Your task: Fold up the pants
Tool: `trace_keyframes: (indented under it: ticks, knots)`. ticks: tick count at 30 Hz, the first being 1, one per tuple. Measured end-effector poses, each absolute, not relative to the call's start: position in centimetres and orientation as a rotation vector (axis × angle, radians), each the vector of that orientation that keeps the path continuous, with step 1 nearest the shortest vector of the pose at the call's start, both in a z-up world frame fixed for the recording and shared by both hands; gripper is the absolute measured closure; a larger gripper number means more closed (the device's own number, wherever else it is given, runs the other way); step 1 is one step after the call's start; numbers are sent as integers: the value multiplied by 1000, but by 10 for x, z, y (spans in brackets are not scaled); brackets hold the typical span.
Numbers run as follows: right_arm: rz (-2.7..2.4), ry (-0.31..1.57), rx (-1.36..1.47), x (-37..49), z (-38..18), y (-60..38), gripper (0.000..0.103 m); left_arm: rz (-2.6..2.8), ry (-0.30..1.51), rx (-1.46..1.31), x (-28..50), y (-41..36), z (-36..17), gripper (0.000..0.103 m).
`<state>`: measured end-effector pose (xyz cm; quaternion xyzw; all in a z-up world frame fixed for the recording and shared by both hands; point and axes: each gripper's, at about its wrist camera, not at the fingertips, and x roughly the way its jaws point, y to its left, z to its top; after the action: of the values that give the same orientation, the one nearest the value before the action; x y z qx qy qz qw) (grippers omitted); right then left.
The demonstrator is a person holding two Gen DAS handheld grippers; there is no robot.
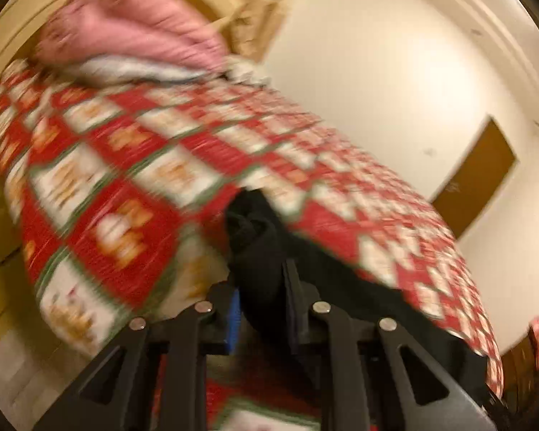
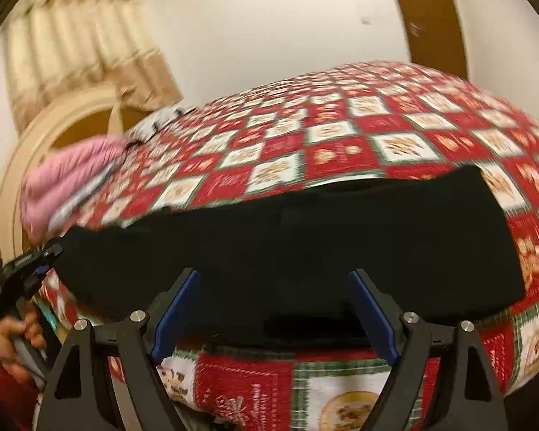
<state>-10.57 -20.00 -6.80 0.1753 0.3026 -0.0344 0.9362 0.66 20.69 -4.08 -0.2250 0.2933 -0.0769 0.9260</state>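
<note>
Black pants (image 2: pixel 287 244) lie stretched in a long band across a bed with a red, white and green checked quilt (image 2: pixel 341 151). In the right wrist view my left gripper (image 2: pixel 50 251) grips the band's left end, which rises off the quilt. In the left wrist view the left gripper (image 1: pixel 262 287) is shut on a bunched fold of the black pants (image 1: pixel 255 237). My right gripper (image 2: pixel 273 273) stands open over the near edge of the pants, blue pads (image 2: pixel 178 305) wide apart. The picture is blurred.
A pile of pink fabric (image 2: pixel 64 179) and white cloth sits at the bed's far left end, also in the left wrist view (image 1: pixel 133 25). A hand (image 2: pixel 14 337) in a red sleeve holds the left tool. White wall, beige curtain (image 2: pixel 72 43) and wooden frame stand behind.
</note>
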Motion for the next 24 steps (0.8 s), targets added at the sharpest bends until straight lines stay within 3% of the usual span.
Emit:
trace_keyframes:
  ticks: [7, 14, 24]
  knots:
    - [-111, 567, 523, -119, -64, -250, 17, -532, 490, -226, -11, 95, 21, 82]
    - [-16, 522, 695, -125, -63, -278, 17, -834, 566, -62, -34, -17, 5, 82]
    - [330, 586, 994, -57, -77, -278, 17, -849, 626, -1, -54, -27, -13, 82]
